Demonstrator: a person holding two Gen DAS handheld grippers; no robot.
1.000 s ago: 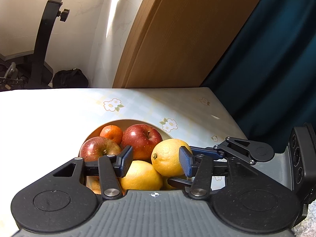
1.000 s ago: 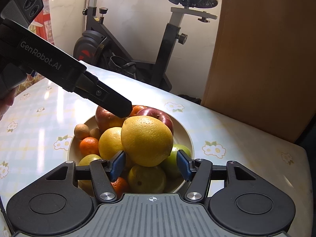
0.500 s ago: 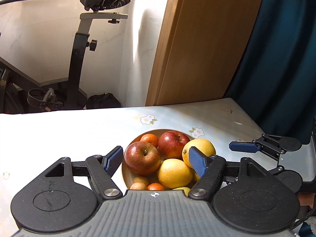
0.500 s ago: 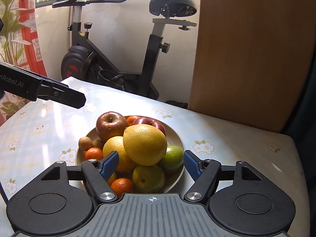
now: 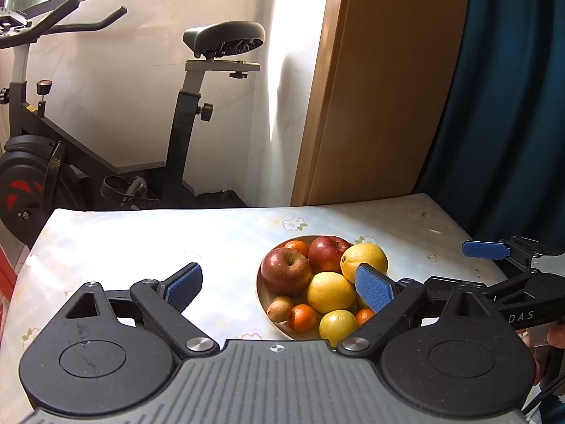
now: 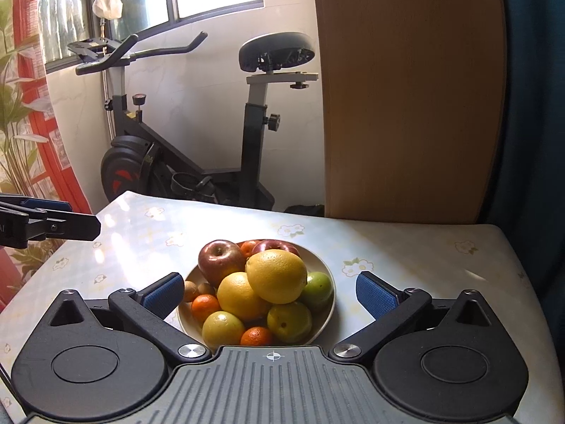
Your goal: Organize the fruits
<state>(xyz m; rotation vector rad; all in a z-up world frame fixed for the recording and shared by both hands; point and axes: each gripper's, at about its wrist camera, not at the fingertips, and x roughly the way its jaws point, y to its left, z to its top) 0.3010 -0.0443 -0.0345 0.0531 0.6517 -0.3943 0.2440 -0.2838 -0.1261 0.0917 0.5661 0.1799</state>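
The round cream ceramic bowl [image 6: 326,275] sits on the counter [image 6: 423,247], which is covered with a pale floral-print cloth, at mid-depth and slightly right of centre. It is heaped with fruit. A large yellow citrus [image 6: 276,276] crowns the pile. Two red apples [image 6: 220,260] lie at the far side and a green apple [image 6: 319,291] at the right. Small orange mandarins [image 6: 205,306] and brown kiwis [image 6: 190,289] sit along the left and near rim.

The left hand-held gripper [image 5: 279,288] hangs above the near left of the bowl. Its jaws are opening and nothing is between them. The right hand-held gripper [image 6: 270,293] hangs above the near edge of the bowl, likewise opening and holding nothing. Neither set of blue pads [image 6: 374,295] touches any fruit.

Judgement: all fruit appears to be gathered in the bowl, so the task looks at or near completion. The step in hand is a clear release and retreat.

To do it well, each hand-held gripper should keep its jaws wide and stay clear of the rim. The top citrus rests on rounded neighbours and could roll if nudged. The two hand-held grippers are near one another at the right of the left wrist view and should be kept apart.
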